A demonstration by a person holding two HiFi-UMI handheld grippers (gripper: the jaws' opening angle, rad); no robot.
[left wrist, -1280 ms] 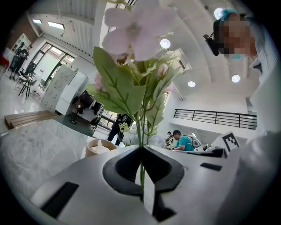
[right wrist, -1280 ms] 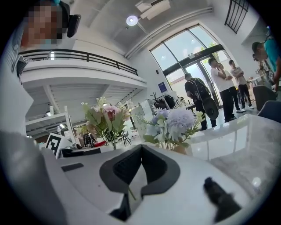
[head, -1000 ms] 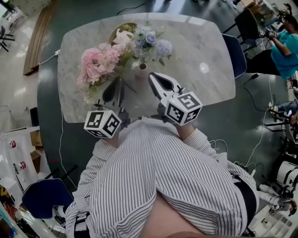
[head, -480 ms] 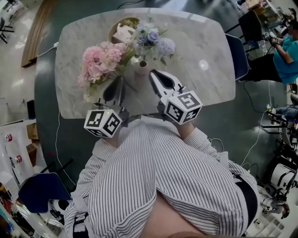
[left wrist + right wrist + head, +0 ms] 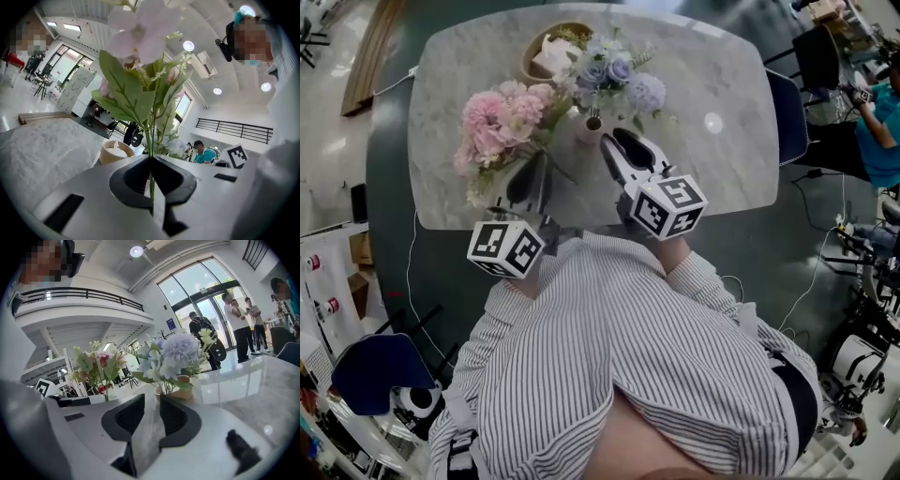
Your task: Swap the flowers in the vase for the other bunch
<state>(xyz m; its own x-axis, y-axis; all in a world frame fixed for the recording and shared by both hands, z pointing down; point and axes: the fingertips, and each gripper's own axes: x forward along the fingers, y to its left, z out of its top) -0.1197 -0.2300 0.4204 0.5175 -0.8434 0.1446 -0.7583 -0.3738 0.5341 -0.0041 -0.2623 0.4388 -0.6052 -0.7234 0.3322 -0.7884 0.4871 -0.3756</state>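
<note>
My left claw was pressed together on the thin green stems of the pink bunch, which leaned out toward 10 o'clock above the marble tabletop. In the left gripper view the stems ran straight up through the closed tips, leaves and pale blooms above them. My right claw had just been opening. Its jaws stood spread with nothing between them, just beside the small vase at about its 5 o'clock.

The blue bunch sat in that vase, with a wooden bowl behind it at 11 o'clock. In the right gripper view the vase lay straight ahead of the gap.

As I judged it, the step was to take the blue stems low, just above the vase's neck, where they gather. Pinching the blooms would crush them, so I would go in level and close only once the stems sat deep between the pads. Then I would lift straight up (a slanted pull could tip so light a vase). The pink bunch was best kept off at 9 o'clock, clear of the lift.
</note>
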